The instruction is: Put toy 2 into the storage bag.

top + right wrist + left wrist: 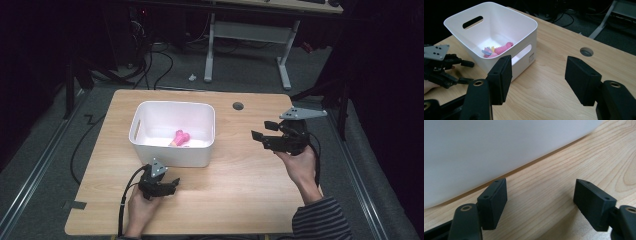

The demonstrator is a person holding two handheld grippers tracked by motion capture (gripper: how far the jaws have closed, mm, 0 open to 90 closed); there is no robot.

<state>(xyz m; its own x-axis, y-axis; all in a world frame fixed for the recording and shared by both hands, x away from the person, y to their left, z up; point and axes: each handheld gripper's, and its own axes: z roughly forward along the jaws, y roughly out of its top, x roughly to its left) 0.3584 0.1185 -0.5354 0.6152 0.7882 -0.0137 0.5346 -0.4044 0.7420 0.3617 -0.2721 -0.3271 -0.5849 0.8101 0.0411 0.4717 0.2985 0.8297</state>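
Holding both tools empty, you have your right gripper (263,130) raised off the table (240,190) with its jaws spread and nothing between them. Through that gap, in the right gripper view, you look across bare wood toward the white bin (491,5), which sits ahead of the near jaw and off to its outer side. The pink toy (504,47) lies on the bin's floor among a few small coloured pieces, well beyond your jaw tips and below the rim, so you aren't touching it. That reads as a drop already made, with the hand clear of the wall.

Your left gripper (170,186) rests low on the table, jaws also parted around nothing but wood. The bin's near wall (499,150) stands just past its tips, close but apart. Parked there, it is probably placed to steady the bin if it slides.

A round cable hole (586,52) lies beyond the far jaw of the right gripper, out of the way.
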